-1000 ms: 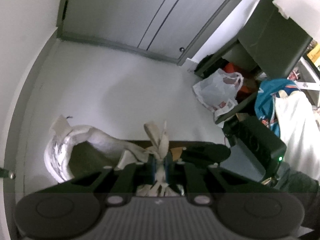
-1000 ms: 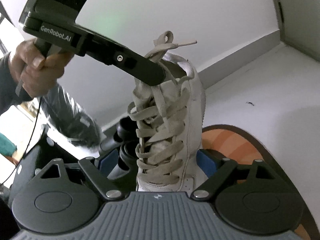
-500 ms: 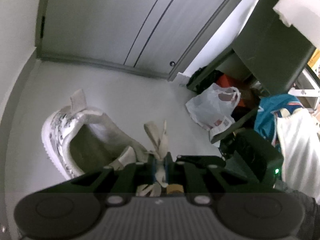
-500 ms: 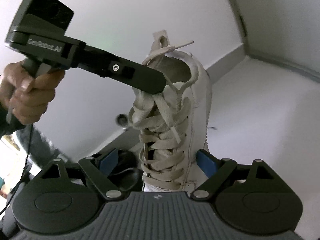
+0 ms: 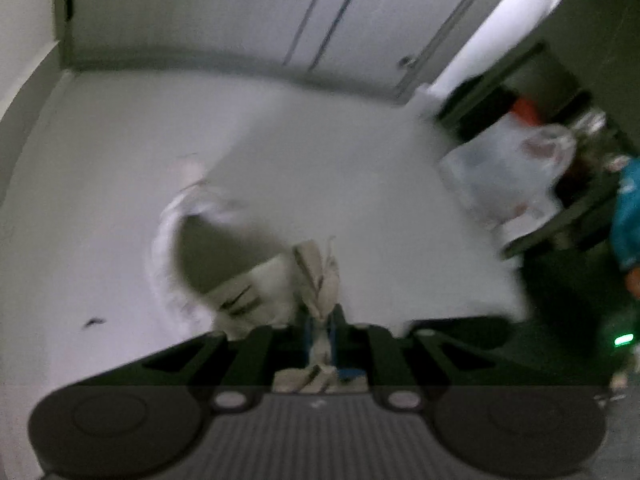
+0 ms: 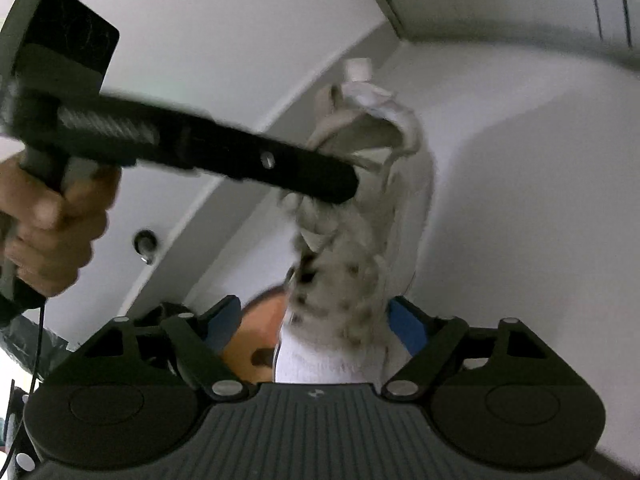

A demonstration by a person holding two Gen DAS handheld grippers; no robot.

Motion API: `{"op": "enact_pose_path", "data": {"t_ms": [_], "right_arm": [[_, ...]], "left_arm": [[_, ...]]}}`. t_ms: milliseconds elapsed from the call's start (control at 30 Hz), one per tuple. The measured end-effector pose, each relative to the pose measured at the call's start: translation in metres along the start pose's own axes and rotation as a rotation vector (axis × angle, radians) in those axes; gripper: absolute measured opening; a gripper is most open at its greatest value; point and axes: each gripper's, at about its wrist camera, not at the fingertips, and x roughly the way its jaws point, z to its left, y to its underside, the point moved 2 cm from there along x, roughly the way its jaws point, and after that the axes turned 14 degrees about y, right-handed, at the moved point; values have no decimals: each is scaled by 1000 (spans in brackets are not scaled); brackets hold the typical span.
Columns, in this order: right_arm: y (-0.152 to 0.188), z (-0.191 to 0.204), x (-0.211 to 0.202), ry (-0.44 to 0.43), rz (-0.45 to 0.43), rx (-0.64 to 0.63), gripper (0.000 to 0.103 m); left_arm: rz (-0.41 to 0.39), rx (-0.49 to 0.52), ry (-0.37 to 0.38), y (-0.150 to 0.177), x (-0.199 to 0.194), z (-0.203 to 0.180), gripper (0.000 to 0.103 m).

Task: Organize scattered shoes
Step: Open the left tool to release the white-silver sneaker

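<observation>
A white sneaker (image 6: 360, 264) with beige laces hangs over the pale floor, toe toward the right wrist camera. My left gripper (image 5: 320, 320) is shut on a bunch of its laces (image 5: 316, 276); the shoe's heel and opening (image 5: 176, 240) show blurred beyond it. In the right wrist view the left gripper (image 6: 340, 188) comes in from the left, held by a person's hand (image 6: 48, 232). My right gripper (image 6: 314, 316) has its jaws around the toe and they are closing. The right blue pad (image 6: 404, 320) is at the shoe's side; the left pad (image 6: 224, 320) stands apart from it.
Grey sliding doors (image 5: 240, 12) close off the far side. A white plastic bag (image 5: 508, 172), dark shelving and a teal cloth (image 5: 628, 216) crowd the right. A door stop (image 6: 144, 242) sits on the wall's skirting. An orange object (image 6: 256, 320) lies under the shoe.
Both grippers have sunk toward the floor with the sneaker, and the views have swung and blurred. The right jaws have narrowed around the toe. The left grip on the laces is unchanged.
</observation>
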Motion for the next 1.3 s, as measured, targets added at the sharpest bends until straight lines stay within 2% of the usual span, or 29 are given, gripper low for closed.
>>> {"op": "enact_pose_path", "data": {"t_ms": [133,267,300,333,367,433,533,633,667,733,900,1100,1167,1300], "right_arm": [[12,-12,9,48,27,14,82],[16,-15,17,84,44,13,83],[15,-16,18,85,49,11,83],[15,-15,21,89,62,7,83],[15,-14,24,102,74,3,83],[12,-16,33,117,93,10,83],[19,-14,41,77,131,18,83],[24,-4,49,79,148,-19,82],[24,-2,53,63,163,-21,79],[28,5,63,44,191,-34,79],[32,18,67,15,204,-75,79],[28,10,61,86,178,-20,79],[27,5,54,130,156,4,79],[25,0,32,160,129,21,79]], "left_arm": [[0,-19,9,6,-2,11,15],[-29,-25,13,6,-16,11,42],[-34,-26,7,6,-18,12,46],[-38,-30,-2,7,-20,13,56],[-38,-42,-12,9,-22,16,61],[-28,-63,-11,15,-22,22,61],[-19,-91,-12,24,-22,29,62],[-14,-152,10,33,-24,36,65],[-9,-161,15,35,-22,38,65],[-3,-179,3,40,-23,41,65],[-14,-174,7,49,-25,38,66],[-58,-200,7,70,-41,40,71],[-74,-209,10,77,-47,39,71],[-107,-201,13,88,-59,30,72]]}}
